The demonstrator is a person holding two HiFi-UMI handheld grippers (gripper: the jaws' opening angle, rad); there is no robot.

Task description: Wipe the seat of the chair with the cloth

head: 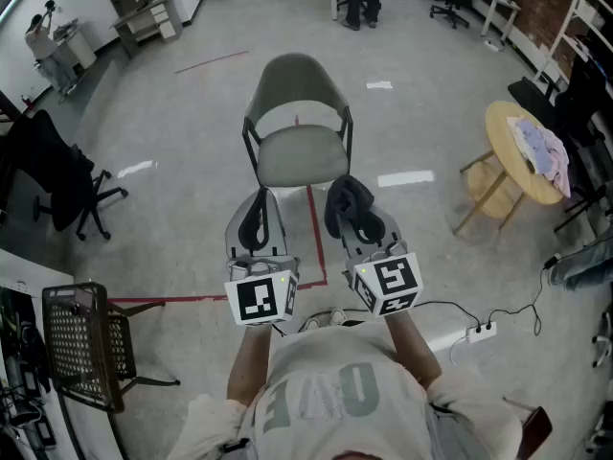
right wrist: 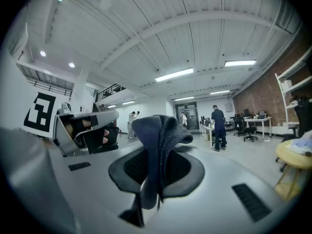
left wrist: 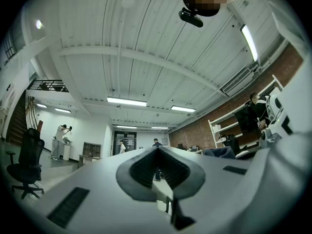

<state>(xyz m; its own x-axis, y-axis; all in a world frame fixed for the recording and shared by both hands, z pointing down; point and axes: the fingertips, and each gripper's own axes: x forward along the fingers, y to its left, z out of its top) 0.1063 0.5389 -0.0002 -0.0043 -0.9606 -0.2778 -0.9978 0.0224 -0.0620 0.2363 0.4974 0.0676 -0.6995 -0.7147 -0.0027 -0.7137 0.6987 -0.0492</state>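
Grey concrete floor [head: 192,151], red tape lines [head: 315,230], big open room. Olive chair [head: 299,153] just ahead of both tools. Right tool [head: 352,209] clamped on dark cloth [right wrist: 158,130], held off seat. Left tool [head: 259,204] jaws together, nothing between. Round wooden table [head: 498,127] far right.

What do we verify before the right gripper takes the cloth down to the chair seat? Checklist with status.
1. Dark blue-grey cloth clamped in right gripper: ok, jaws shut on it.
2. Left gripper empty: ok, jaws together, nothing between them.
3. Olive-green padded chair seat free of objects: ok.
4. Cloth on seat: not ok, it is held in the air short of the chair.
5. Way to the seat: ok, only grey floor with a red tape line shows between.
6. Dirt on seat: cannot tell.
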